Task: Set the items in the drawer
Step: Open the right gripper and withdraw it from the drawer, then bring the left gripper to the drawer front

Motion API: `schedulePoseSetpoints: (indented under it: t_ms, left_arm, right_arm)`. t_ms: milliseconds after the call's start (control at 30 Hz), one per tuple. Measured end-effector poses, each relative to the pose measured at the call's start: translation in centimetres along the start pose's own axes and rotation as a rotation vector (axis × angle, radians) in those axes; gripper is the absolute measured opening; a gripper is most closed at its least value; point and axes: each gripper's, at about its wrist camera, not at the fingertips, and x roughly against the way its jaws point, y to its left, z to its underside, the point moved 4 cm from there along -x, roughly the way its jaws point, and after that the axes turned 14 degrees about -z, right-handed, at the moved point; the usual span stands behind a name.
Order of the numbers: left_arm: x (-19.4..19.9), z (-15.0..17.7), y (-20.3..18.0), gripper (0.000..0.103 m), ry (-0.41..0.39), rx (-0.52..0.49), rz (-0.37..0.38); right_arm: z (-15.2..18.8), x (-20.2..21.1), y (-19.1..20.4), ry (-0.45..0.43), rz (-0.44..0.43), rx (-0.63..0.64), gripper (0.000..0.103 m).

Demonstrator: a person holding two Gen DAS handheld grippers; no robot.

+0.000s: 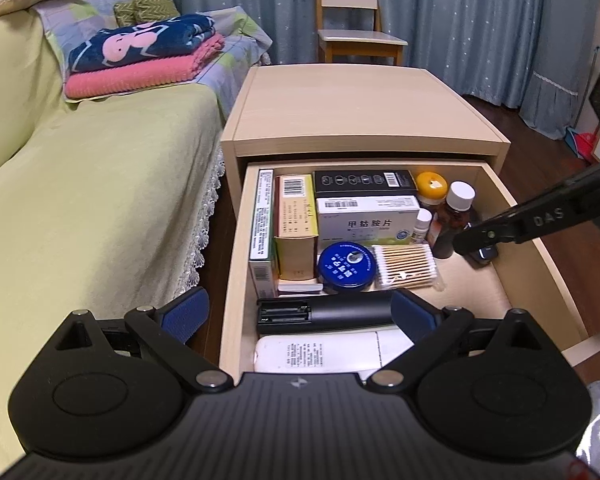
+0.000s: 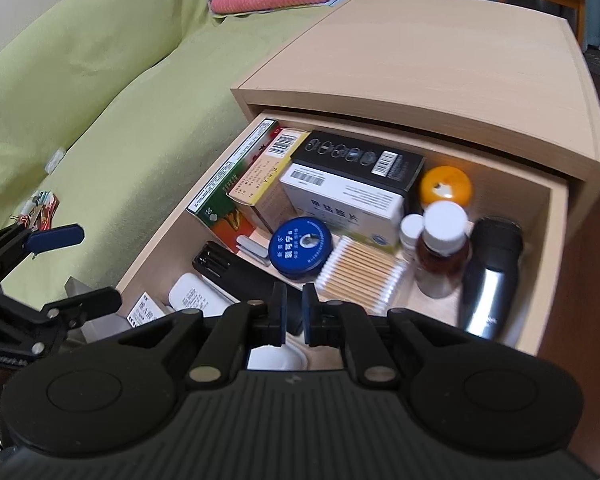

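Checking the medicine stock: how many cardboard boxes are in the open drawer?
4. A green-and-white box stands along the left wall, a yellow box beside it, a black box at the back, and a white box in front of that. Others may lie hidden beneath.

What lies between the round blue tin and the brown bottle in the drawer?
A clear pack of cotton swabs lies between the blue tin and the brown bottle, shown in both views.
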Motion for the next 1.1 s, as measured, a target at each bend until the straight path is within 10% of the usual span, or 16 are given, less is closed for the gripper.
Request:
schedulePoseSetpoints:
  t_ms: [1100]
  left_arm:
    - [1.6,1.0,0.4,0.099,0.019,-0.032,-0.11]
  right_arm:
    - [6.0,8.6,1.7,-0.219,0.064,0.174,0.034]
